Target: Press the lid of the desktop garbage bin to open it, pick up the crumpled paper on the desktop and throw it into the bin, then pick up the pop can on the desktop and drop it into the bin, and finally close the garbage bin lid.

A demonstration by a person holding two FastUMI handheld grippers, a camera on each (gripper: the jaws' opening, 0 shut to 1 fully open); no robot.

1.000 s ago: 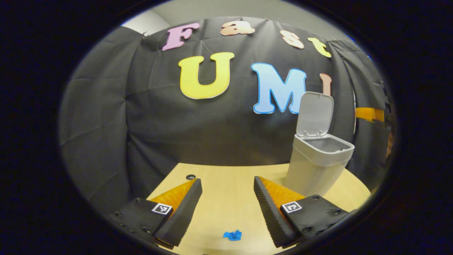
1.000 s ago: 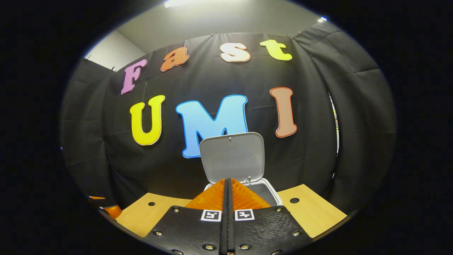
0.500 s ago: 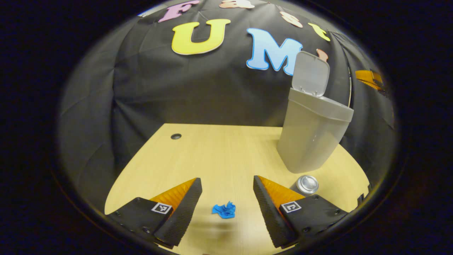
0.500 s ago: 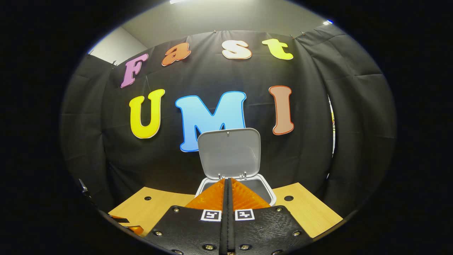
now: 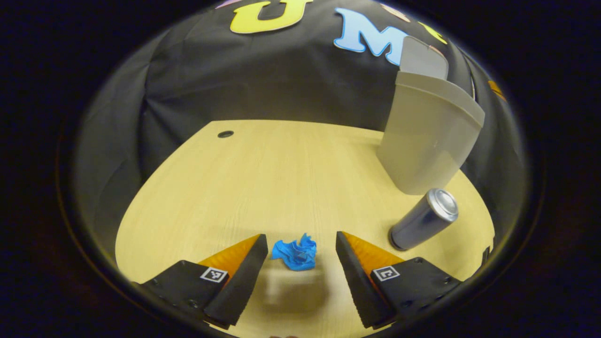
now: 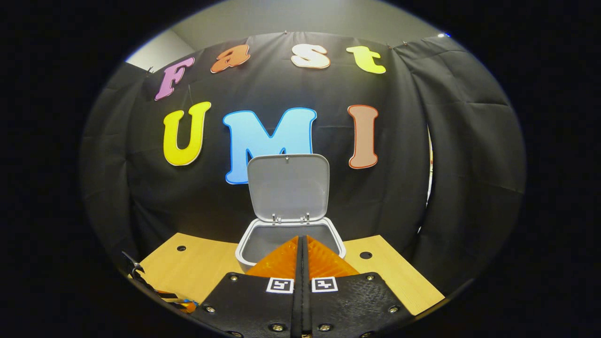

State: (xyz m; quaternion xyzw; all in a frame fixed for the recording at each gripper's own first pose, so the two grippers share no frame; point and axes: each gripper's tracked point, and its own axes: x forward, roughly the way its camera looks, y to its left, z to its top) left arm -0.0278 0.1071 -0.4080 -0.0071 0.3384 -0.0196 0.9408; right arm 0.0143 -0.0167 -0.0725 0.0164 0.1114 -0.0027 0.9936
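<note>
In the left gripper view a blue crumpled paper lies on the wooden desktop, just ahead of and between the fingers of my open left gripper, touching neither. A silver pop can stands to the right of it, in front of the grey garbage bin. In the right gripper view the bin stands with its lid raised upright. My right gripper is shut with nothing in it, its fingers pressed together just in front of and above the bin's opening.
A cable hole sits near the desk's far left corner, and two more holes flank the bin in the right gripper view. Black cloth walls close off the back and sides. Part of the other gripper shows at the lower left.
My left gripper has dropped and tilted down toward the blue paper, which now sits between its fingertips; the can has come into view. My right gripper has drawn back slightly from the bin.
</note>
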